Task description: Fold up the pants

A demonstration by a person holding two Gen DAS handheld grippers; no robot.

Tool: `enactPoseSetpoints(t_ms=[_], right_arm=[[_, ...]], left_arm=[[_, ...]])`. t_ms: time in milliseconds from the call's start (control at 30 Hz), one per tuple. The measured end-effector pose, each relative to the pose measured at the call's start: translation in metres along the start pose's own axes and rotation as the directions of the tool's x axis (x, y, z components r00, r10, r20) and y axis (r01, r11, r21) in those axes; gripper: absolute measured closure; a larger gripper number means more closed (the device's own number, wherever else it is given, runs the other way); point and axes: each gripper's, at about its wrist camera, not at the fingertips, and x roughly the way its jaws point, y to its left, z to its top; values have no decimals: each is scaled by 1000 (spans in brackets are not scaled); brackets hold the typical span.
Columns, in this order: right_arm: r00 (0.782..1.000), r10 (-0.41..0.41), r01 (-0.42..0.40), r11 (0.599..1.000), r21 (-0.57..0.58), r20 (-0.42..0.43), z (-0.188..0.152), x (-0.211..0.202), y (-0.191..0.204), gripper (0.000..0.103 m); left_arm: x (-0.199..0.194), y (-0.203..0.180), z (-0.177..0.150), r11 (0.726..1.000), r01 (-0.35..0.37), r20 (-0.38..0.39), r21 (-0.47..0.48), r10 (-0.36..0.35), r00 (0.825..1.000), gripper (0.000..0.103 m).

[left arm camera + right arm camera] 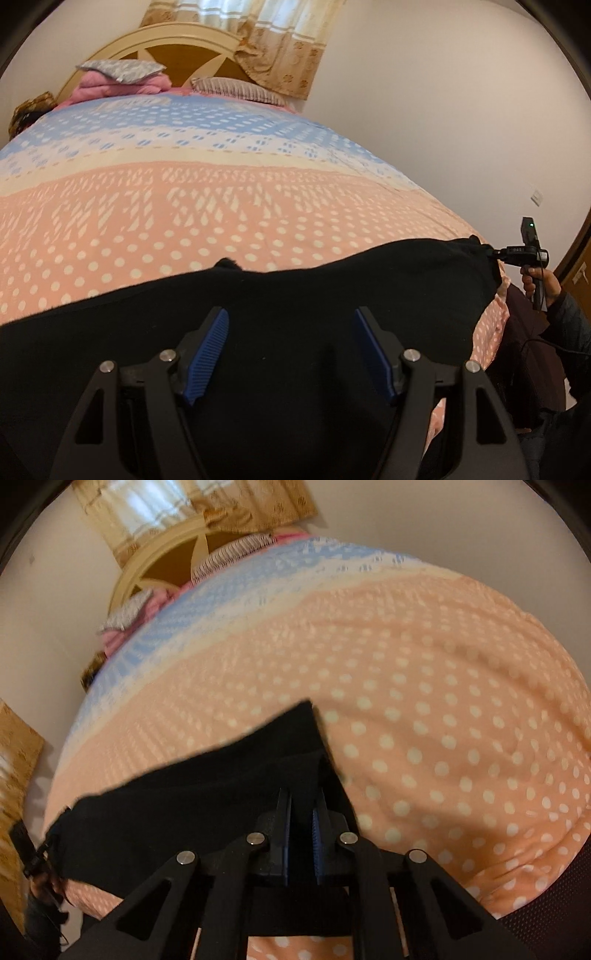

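The left gripper [291, 350] tilts downward over the black pants [295, 295], its blue-padded fingers [207, 354] standing wide apart with only dark cloth beneath them; the pads press on nothing. In the right wrist view that gripper appears only as a small dark shape at the far left edge, at the other end of the garment, too blurred and small to read there.

The pants lie spread in a broad band across the near edge of the bed [184, 206], on its peach, white-dotted cover. Their near part runs out of the left wrist view at the bottom, so the full outline cannot be made out.

Farther right in the left wrist view, a hand [543, 280] in a dark sleeve [569, 317] grips the handle of the right gripper [493, 254], which reaches in toward the far corner of the pants. Its tips meet the cloth there, yet they are too tiny to judge from this side.

From the right wrist view, the right gripper [301, 812] slopes steeply down, its fingers [284, 812] drawn nearly together with a narrow gap; black cloth fills that gap, and the edge of the pants [207, 797] rises up to them. Whether the pads truly pinch the fabric is hard to tell, since dark cloth and dark fingers merge and the whole picture is smeared.
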Motion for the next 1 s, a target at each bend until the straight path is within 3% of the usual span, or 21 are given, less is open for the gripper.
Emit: enactPoseSetpoints(t_ms=[133, 267, 333, 400, 433, 467, 533, 633, 700, 767, 800, 833, 1000], right_arm=[[996, -3, 6, 999, -35, 90, 14, -18, 11, 94], [991, -108, 116, 989, -96, 80, 25, -5, 25, 94], [987, -158, 158, 983, -95, 7, 25, 9, 20, 93], [987, -154, 150, 987, -64, -54, 22, 25, 7, 81], [988, -151, 149, 987, -54, -26, 22, 23, 3, 67], [988, -156, 155, 987, -50, -12, 20, 21, 0, 60], [991, -137, 137, 990, -19, -9, 17, 16, -8, 59], [1000, -15, 16, 1000, -21, 21, 12, 5, -13, 59], [999, 15, -13, 999, -48, 35, 11, 6, -14, 59], [993, 115, -115, 993, -39, 5, 10, 18, -17, 58], [990, 140, -140, 990, -32, -5, 10, 23, -17, 62], [995, 103, -102, 993, -53, 10, 9, 22, -14, 88], [983, 180, -180, 984, 2, 36, 7, -8, 8, 92]], left_arm=[[-1, 7, -3, 1000, -23, -4, -13, 23, 1000, 31], [-1, 10, -7, 999, -32, -2, -21, 32, 1000, 31], [-2, 12, -9, 999, -31, 3, -31, 32, 999, 31], [-2, 13, -10, 999, -28, 6, -34, 29, 1000, 31], [-3, 13, -10, 999, -27, 8, -33, 28, 1000, 31], [-3, 13, -10, 999, -26, 8, -32, 27, 1000, 31], [-3, 13, -10, 999, -24, 8, -28, 25, 1000, 31], [-4, 13, -10, 999, -23, 10, -33, 24, 1000, 31], [-4, 12, -10, 999, -26, 9, -32, 26, 1000, 31], [-4, 11, -10, 999, -33, 7, -30, 34, 999, 31], [-5, 11, -10, 999, -36, 8, -31, 36, 999, 31], [-6, 11, -10, 999, -40, 9, -36, 40, 999, 31], [-23, 16, -7, 998, -39, 49, -53, 41, 998, 31]])
